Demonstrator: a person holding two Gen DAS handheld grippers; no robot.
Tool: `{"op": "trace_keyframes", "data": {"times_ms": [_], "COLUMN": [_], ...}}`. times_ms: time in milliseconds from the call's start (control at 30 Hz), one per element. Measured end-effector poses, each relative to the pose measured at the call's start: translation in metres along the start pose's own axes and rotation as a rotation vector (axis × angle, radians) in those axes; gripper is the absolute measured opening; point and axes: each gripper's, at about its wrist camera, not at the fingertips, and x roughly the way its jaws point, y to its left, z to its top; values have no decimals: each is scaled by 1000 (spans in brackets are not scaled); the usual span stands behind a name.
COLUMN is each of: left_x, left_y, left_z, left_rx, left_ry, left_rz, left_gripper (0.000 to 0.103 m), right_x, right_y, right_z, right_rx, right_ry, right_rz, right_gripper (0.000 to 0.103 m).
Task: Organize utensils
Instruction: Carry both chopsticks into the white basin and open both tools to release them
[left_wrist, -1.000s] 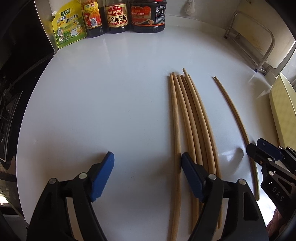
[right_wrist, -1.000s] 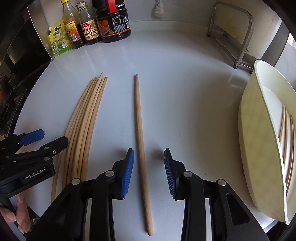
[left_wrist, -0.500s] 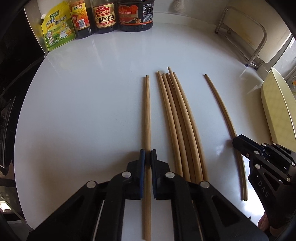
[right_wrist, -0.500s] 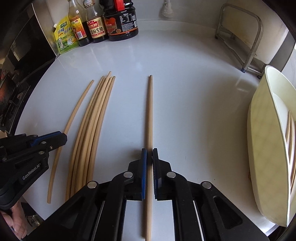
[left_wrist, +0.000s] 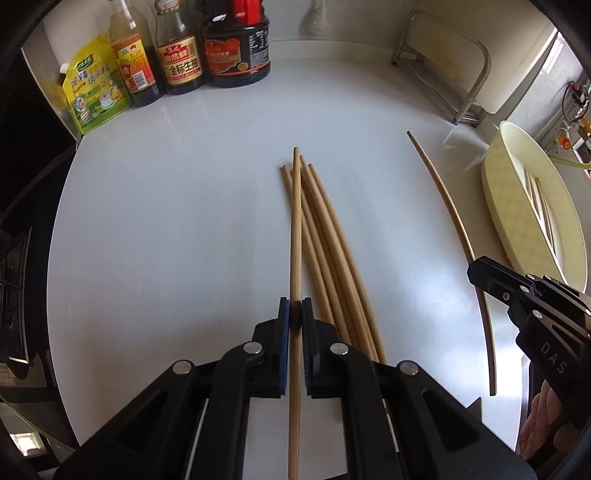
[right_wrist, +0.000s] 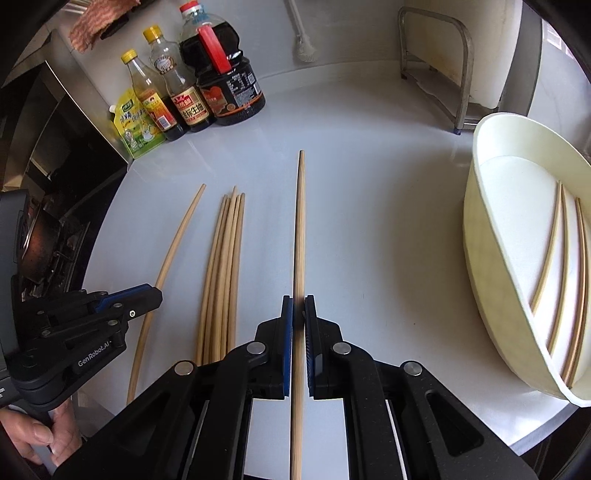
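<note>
My left gripper is clamped tight on one wooden chopstick, blue pads pressed to either side of it. In my left view that stick runs straight ahead over the bundle of loose chopsticks lying on the white counter. My right gripper is likewise closed hard on its own chopstick, which points forward clear of the others.

Each camera catches the other hand's stick from the side — the left view shows the right gripper's chopstick as a thin curve well right of the bundle, and the right view shows the left gripper's chopstick just left of it.

The cream oval basin sits at the counter's right edge; only the right view looks properly into it, where several chopsticks lie on its floor. The right view also shows my left hand on the handle. Sauce bottles and a yellow-green seasoning pouch stand along the back, a metal rack to the right.
</note>
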Motion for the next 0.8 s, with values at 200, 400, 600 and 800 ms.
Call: {"op": "trace_keyframes", "data": {"times_ms": [200, 400, 600, 800], "left_x": [-20, -35, -43, -52], "left_y": [-36, -98, -164, -220], "left_z": [32, 65, 88, 109], "left_rx": [101, 226, 338, 427], "left_ry": [-51, -115, -136, -157], "left_rz": [-43, -108, -197, -263], "left_gripper": [7, 7, 7, 7], "right_x": [-38, -75, -104, -124], "right_y": [-29, -84, -135, -178], "right_z": [13, 11, 9, 10], "right_rx": [76, 207, 316, 394], "right_ry": [-95, -180, -237, -274], "right_rz": [-32, -90, -160, -205], "right_gripper": [6, 6, 6, 6]}}
